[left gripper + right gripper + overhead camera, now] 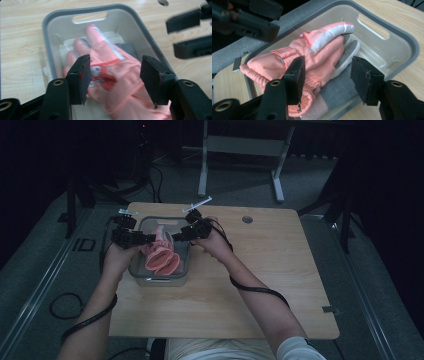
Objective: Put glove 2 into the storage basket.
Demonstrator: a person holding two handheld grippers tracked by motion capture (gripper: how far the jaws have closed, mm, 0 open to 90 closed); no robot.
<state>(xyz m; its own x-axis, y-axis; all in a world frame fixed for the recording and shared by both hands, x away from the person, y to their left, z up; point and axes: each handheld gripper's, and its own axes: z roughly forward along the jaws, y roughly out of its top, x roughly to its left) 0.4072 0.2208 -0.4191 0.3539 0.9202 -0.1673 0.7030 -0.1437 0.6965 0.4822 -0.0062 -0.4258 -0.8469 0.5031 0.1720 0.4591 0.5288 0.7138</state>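
A grey plastic bin [159,281] stands on the left part of the wooden table [260,285] and holds pink gloves [162,257]. My left gripper [150,239] is at the bin's left rim and my right gripper [176,238] at its right rim, both pointing inward over the gloves. In the left gripper view the left gripper [116,62] is open above a pink glove [105,50] with a red-and-white label, inside the bin [47,22]. In the right gripper view the right gripper [328,62] is open over a pink-and-white glove [322,50] lying on grey fabric [337,92].
A round cable hole [247,219] sits near the table's far edge. A white desk frame [240,150] stands on the floor beyond the table. Cables trail from both grippers along the person's forearms. Bare tabletop stretches to the right of the bin.
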